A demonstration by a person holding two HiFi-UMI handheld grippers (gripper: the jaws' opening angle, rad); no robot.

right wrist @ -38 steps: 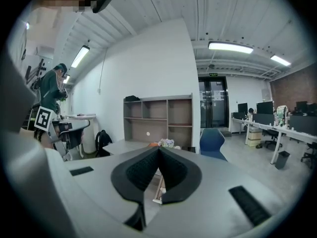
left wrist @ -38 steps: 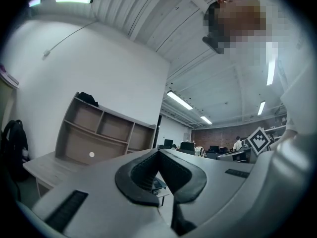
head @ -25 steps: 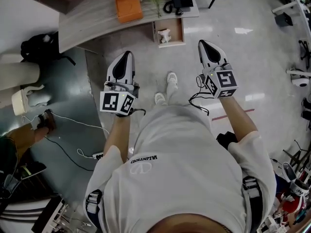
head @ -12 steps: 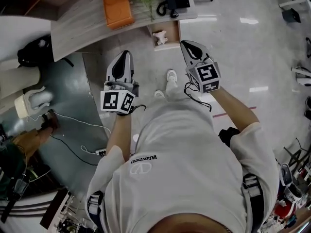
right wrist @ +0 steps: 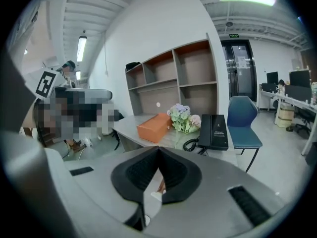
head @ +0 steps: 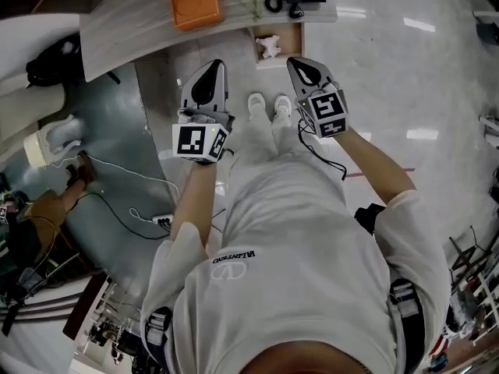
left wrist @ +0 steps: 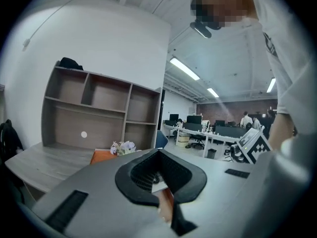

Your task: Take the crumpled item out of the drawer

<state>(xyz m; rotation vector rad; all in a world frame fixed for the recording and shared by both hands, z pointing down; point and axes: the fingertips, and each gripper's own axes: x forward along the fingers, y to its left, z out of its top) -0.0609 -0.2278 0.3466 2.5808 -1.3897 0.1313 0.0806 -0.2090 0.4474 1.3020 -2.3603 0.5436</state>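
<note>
Both hands have neared the open drawer (head: 285, 53). Left tongs (head: 210, 70) and right tongs (head: 300, 65) are pinched together, empty; one should spread before reaching the crumpled item (head: 267, 47).

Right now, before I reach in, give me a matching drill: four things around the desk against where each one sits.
Things:
1 orange box
2 black telephone
3 crumpled item
4 blue chair

Places, sides as in the right gripper view:
A in the open drawer
B on the floor, past the end of the desk
C on the desk, left of the flowers
D on the desk, right of the flowers

Pairs: 1-C; 2-D; 3-A; 4-B
</note>
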